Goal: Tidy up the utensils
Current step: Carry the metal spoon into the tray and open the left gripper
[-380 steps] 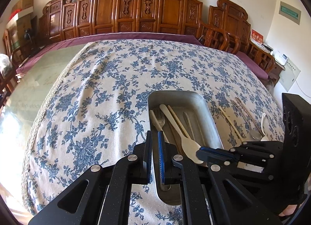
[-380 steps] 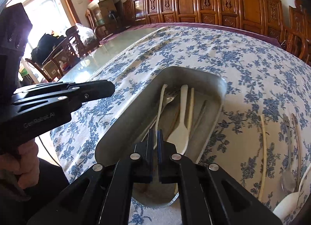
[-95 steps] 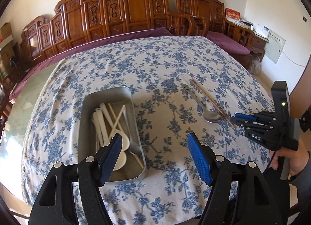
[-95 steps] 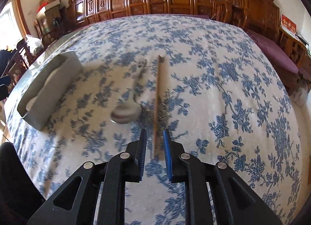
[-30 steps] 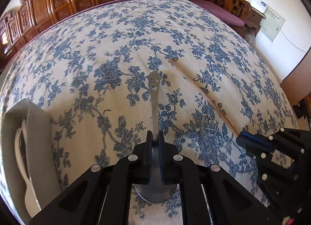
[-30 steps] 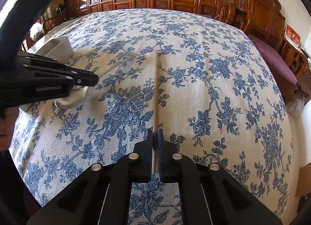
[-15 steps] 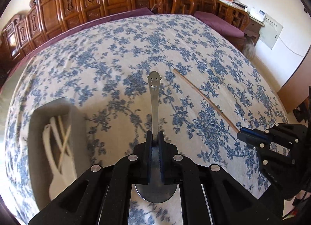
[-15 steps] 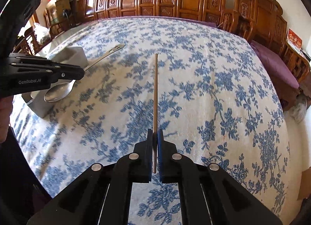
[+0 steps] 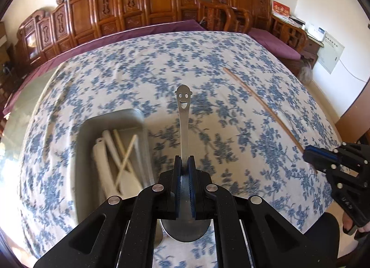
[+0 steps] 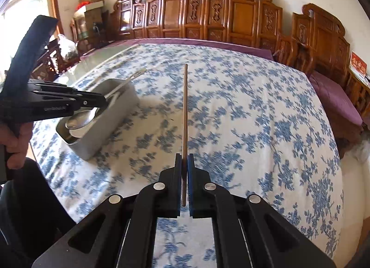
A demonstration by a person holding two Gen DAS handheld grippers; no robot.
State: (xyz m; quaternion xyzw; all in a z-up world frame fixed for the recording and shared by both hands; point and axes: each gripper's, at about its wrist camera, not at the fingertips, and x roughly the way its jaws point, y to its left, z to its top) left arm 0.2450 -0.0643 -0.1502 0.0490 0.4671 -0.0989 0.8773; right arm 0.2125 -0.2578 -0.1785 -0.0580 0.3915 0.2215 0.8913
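Spoon (image 9: 183,127) lifted, clamped in left tool (image 9: 184,164)

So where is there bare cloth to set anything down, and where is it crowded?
Bare cloth runs right of the tray to the far edge. The tray itself is crowded with utensils; the spoon and chopstick are held aloft.

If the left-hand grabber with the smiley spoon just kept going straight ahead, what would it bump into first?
Probably just the flowered tablecloth. The left gripper holds the spoon pointing past the metal tray, which sits off to its left. Depth is hard to judge.
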